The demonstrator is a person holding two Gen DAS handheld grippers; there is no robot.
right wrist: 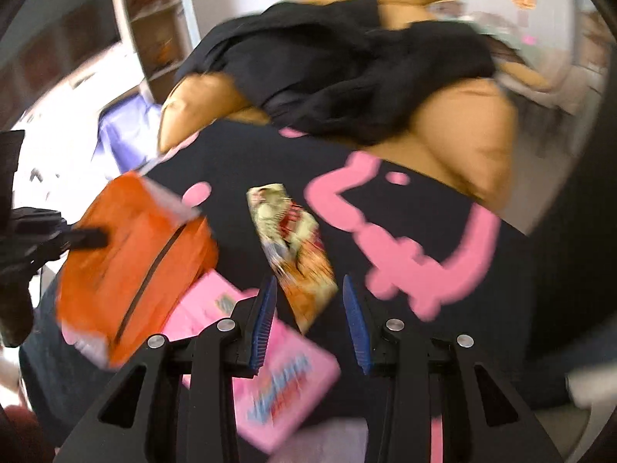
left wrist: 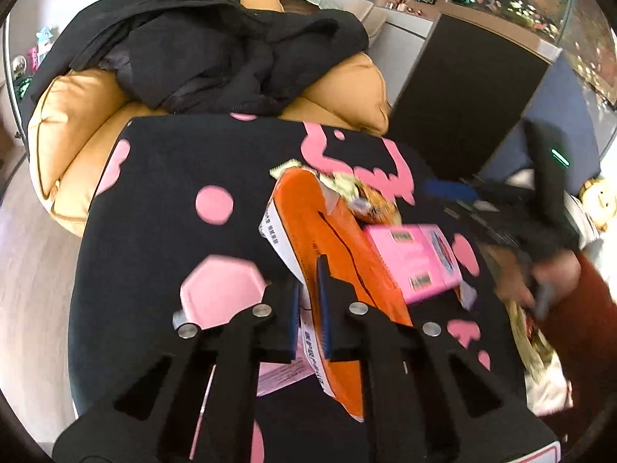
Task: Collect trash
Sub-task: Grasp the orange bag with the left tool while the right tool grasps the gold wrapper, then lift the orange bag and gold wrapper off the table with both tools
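Note:
My left gripper (left wrist: 308,301) is shut on an orange paper bag (left wrist: 335,243) and holds it up over a black table cover with pink shapes (left wrist: 173,177). The bag also shows in the right wrist view (right wrist: 131,266), with the left gripper's finger on it. A pink box (left wrist: 412,262) rests against the bag; it also shows in the right wrist view (right wrist: 293,382). A printed snack wrapper (right wrist: 297,250) lies on the cover. My right gripper (right wrist: 308,320) is open just short of the wrapper. The right wrist view is blurred.
A tan sofa (left wrist: 69,131) with a black jacket (left wrist: 216,50) heaped on it stands behind the table. A black panel (left wrist: 470,96) and shelves are at the back right. A person's hand (left wrist: 540,281) holds the right gripper at the table's right side.

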